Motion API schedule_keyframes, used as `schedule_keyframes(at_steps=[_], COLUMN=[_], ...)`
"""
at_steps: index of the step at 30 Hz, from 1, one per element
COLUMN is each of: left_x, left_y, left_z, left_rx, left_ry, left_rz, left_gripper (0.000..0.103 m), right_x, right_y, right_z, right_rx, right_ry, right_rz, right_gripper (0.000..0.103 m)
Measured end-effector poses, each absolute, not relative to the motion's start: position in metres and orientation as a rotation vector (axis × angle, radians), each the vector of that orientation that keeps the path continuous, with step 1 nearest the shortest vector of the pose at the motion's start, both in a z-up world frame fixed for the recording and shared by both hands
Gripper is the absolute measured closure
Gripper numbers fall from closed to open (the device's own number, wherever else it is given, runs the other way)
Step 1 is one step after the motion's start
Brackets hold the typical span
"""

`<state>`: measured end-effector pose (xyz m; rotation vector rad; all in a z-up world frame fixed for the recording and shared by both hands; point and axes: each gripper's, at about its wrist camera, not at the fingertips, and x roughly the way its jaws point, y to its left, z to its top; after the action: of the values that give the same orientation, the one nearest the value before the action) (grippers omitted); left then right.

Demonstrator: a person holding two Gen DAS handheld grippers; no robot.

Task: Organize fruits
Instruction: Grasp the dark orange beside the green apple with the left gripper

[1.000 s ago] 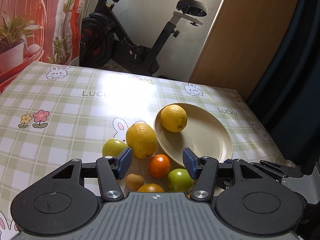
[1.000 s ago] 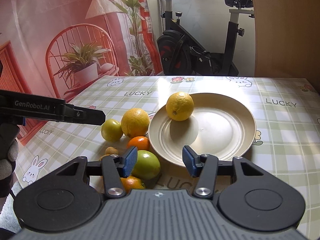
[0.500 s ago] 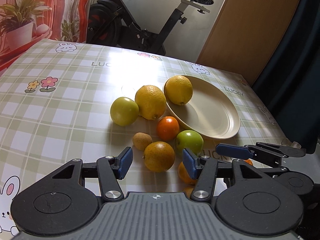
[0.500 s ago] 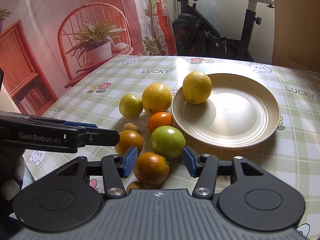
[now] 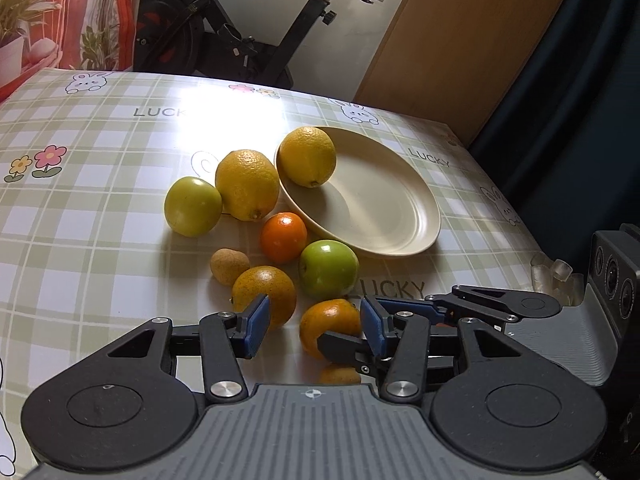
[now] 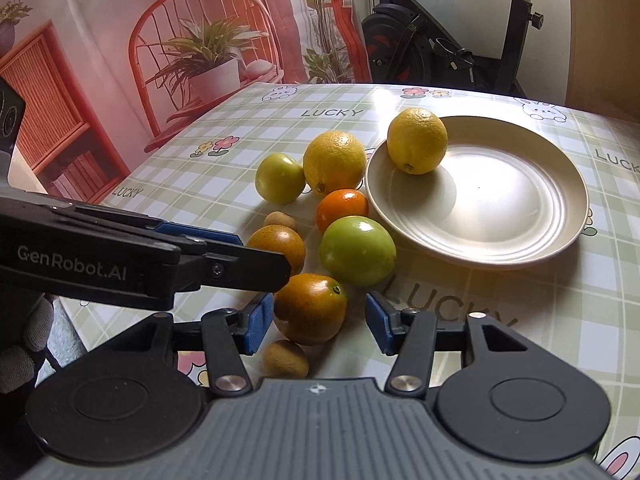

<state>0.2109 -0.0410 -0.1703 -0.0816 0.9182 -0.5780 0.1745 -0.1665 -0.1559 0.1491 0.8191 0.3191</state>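
One lemon (image 6: pixel 417 141) sits on the plate (image 6: pixel 520 240), so I judge the job barely begun: the other lemon (image 6: pixel 334 162), two green fruits, three oranges and two small brown fruits lie on the table (image 6: pixel 540 320) beside it. My right gripper (image 6: pixel 316 322) stands wide around the nearest orange (image 6: pixel 310 308), not yet closed; my left gripper (image 5: pixel 314 326) hangs wide and empty.

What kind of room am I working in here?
Most likely a home living or dining area: an exercise bike behind a table with a bunny-print tablecloth, plus a plate and loose fruit.
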Motion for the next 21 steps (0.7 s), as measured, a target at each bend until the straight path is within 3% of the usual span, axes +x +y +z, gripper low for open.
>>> schedule_keyframes(at_steps=[4,7,21], left_x=[0.212,0.215,0.228], left_y=[-0.048,-0.049,-0.059], left_z=[-0.177,-0.181,-0.194], left_rx=[-0.073,-0.082,-0.101], left_ry=[0.958,0.983,1.049], left_rz=[-0.607,-0.611,-0.611], left_gripper=[0.052,0.058,0.058], right_x=[0.175,0.176,0.179], right_y=[-0.167,-0.166,-0.172], right_z=[-0.159,-0.161,-0.168], right_rx=[0.164,0.174,0.213], right_ry=[0.825,0.835,0.850], right_rz=[0.336,0.347,0.341], right_gripper=[0.050,0.054,0.056])
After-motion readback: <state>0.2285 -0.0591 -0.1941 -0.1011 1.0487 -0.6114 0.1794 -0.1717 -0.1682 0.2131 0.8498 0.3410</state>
